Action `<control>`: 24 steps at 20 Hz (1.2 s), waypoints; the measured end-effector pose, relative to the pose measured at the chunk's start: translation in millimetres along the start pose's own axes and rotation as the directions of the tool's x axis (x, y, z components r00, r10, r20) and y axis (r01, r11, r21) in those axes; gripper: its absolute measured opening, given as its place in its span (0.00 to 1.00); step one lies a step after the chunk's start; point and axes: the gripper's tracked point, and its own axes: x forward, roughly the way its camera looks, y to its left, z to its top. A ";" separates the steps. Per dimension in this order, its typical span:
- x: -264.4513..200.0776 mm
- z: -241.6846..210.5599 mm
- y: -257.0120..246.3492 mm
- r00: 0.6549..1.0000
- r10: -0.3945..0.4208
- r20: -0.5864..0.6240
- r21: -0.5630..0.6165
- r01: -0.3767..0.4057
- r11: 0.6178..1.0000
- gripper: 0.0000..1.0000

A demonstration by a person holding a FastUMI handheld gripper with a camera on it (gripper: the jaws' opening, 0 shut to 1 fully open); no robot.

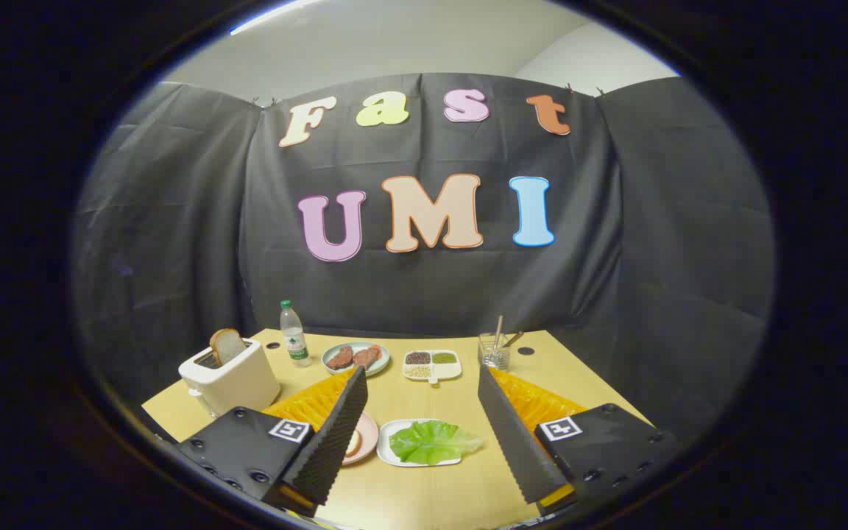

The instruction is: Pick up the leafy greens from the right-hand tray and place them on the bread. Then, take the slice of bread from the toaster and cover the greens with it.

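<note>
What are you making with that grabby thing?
A sandwich, and it has barely begun. A person is holding the gripper above the wooden table with its fingers wide open and nothing in them. Between the fingers lies the lettuce leaf on its white tray, not yet picked up. Beside it, partly behind one finger, is a pink plate with bread. A second bread slice stands in the white toaster further back.

Single fisheye camera rides on the tongs (422,419), raised above the near edge of the bench (424,489), looking forward and slightly down along both spread-apart fingers toward the booth wall (424,287).
</note>
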 end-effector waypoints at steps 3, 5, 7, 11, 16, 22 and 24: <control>-1.4 0.9 -16.4 1.000 -0.023 -0.004 0.019 0.023 1.000 0.97; -0.2 -4.2 -31.1 0.999 -0.048 -0.019 0.018 0.049 0.999 0.97; 1.7 -10.0 -45.7 0.997 -0.070 -0.039 0.026 0.071 0.997 0.97; 8.0 -18.8 -70.4 0.993 -0.093 -0.073 0.060 0.098 0.993 0.97; 28.2 -25.9 -94.6 0.992 -0.078 -0.103 0.059 0.085 0.995 0.97; 67.4 -72.4 -105.3 0.962 0.014 -0.271 0.051 0.000 0.999 0.97; 82.6 -93.7 -98.7 0.942 0.064 -0.328 0.083 -0.039 0.996 0.97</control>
